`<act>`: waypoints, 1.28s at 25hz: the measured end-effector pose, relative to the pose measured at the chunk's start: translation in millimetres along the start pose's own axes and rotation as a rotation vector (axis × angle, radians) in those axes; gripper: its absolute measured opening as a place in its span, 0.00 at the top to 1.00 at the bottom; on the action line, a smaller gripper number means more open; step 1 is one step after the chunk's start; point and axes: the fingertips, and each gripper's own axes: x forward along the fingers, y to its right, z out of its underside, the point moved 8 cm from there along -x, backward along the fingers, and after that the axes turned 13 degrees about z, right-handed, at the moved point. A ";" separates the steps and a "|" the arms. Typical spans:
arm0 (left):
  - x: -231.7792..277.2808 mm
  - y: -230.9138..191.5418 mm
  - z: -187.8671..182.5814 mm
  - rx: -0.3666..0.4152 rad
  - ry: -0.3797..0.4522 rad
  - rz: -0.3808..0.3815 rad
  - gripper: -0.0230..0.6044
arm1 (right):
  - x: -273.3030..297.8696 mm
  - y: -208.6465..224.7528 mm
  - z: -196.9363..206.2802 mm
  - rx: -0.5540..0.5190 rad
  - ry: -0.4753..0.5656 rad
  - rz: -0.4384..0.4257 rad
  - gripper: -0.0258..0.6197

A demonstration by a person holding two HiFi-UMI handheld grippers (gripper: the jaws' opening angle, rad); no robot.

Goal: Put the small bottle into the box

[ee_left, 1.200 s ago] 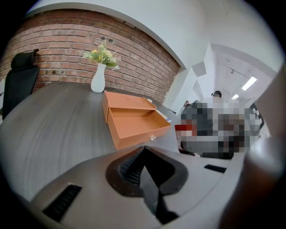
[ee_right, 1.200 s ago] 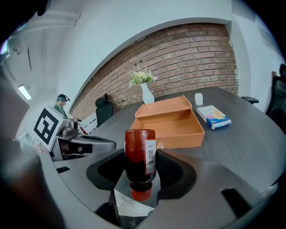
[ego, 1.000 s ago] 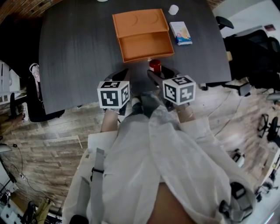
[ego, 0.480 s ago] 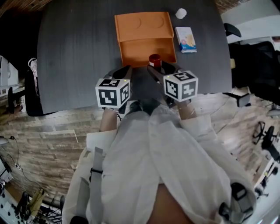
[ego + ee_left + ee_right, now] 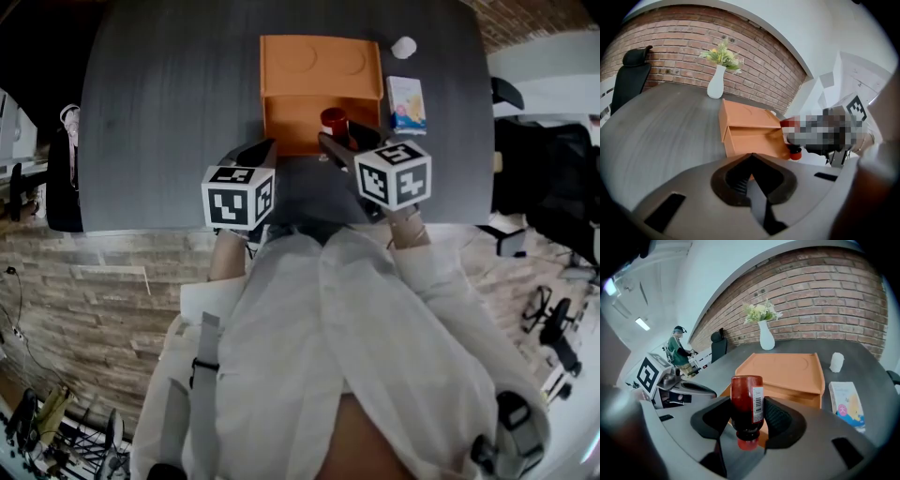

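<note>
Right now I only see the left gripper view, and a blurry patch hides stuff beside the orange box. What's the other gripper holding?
Observer: The right gripper is shut on a small red plastic bottle with a white barcode label, held upside down.
Operator: Is it over the box?
Observer: The head view shows it over the open orange cardboard box's near half.
Operator: Anything on the box's far side?
Observer: A flat blue-and-white packet lies on the dark table there.

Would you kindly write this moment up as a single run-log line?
right gripper: shut on small bottle | left gripper: shut, empty | small bottle: above near side of open box, not yet released
</note>
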 end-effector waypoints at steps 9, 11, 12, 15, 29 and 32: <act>-3.0 -3.0 4.8 -0.033 0.052 -0.008 0.96 | 23.6 4.9 -16.3 -0.228 -0.083 -0.054 0.63; -2.7 -4.1 5.3 -0.048 0.064 -0.008 0.96 | 30.5 4.3 -18.9 -0.280 -0.108 -0.067 0.63; -2.4 -4.5 5.2 -0.052 0.069 -0.010 0.96 | 33.9 4.2 -20.0 -0.302 -0.120 -0.074 0.63; -2.2 -5.6 4.6 -0.058 0.078 -0.021 0.96 | 43.7 3.9 -22.9 -0.343 -0.161 -0.101 0.63; 2.0 -4.1 12.4 -0.098 0.077 -0.082 0.96 | 73.4 5.2 -19.7 -0.502 -0.283 -0.154 0.63; 1.3 -3.2 13.0 -0.106 0.078 -0.090 0.96 | 78.8 4.1 -16.5 -0.561 -0.304 -0.149 0.63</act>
